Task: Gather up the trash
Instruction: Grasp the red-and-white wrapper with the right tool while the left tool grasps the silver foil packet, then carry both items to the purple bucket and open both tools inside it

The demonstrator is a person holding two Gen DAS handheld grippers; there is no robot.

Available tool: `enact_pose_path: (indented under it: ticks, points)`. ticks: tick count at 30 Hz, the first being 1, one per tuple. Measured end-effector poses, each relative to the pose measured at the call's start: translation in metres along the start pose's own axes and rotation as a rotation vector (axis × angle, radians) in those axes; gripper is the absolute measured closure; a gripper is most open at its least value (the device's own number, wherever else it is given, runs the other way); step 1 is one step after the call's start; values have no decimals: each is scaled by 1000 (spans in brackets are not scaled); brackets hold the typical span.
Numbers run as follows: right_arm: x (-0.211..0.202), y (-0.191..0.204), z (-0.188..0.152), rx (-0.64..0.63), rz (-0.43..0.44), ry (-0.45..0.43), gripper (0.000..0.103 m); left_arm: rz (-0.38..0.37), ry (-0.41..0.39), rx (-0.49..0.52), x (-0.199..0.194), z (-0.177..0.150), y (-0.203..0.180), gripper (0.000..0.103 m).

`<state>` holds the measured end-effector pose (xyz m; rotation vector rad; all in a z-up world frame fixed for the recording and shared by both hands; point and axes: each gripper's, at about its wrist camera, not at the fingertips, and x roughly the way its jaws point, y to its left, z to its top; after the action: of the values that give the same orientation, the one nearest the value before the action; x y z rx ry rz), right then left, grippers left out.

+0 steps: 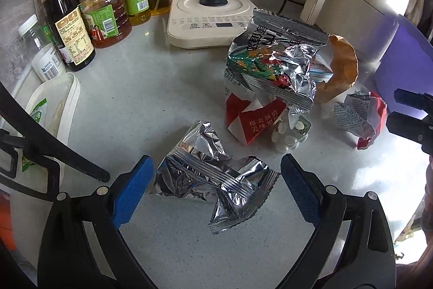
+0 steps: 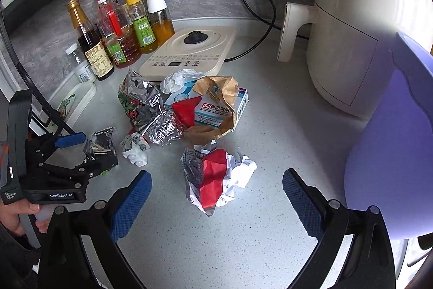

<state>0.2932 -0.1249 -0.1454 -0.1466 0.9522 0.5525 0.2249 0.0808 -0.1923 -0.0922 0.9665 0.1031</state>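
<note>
the left hand-held gripper (image 1: 216, 180) is spread apart around a crumpled foil wrapper (image 1: 213, 180) at lower centre on the table (image 1: 130, 99). the right hand-held gripper (image 2: 216, 197), fingers apart, flanks a red-and-white wrapper (image 2: 216, 180).

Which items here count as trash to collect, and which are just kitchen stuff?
Trash: silver wrapper, foil snack bag, red-and-white wrapper, brown paper bag, medicine box.
Bystanders: bottles, hotplate, air fryer, purple bin.

Left gripper (image 1: 216, 175) fingers spread wide, right gripper (image 2: 216, 188) fingers likewise spread, both angled downward
</note>
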Motion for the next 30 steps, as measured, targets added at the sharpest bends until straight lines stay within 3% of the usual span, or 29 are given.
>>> enact_pose_path:
  ticks: [3, 6, 7, 8, 13, 19, 30]
  points:
    - [9, 0, 1, 7, 1, 6, 12, 18, 5, 27, 4, -2, -4, 10]
    - [19, -4, 1, 32, 5, 29, 41, 30, -4, 24, 3, -4, -3, 18]
    - [24, -7, 0, 50, 20, 51, 57, 37, -3, 27, 2, -3, -2, 26]
    - [27, -10, -1, 74, 47, 68, 65, 32, 2, 27, 1, -3, -1, 38]
    - [14, -13, -5, 93, 59, 37, 79, -3, -4, -19, -11, -2, 8, 59]
    - [-16, -9, -9, 91, 64, -14, 79, -33, -52, -31, -33, -4, 8, 70]
    - [-105, -9, 1, 76, 21, -204, 79, -73, -179, -7, -94, 5, -8, 71]
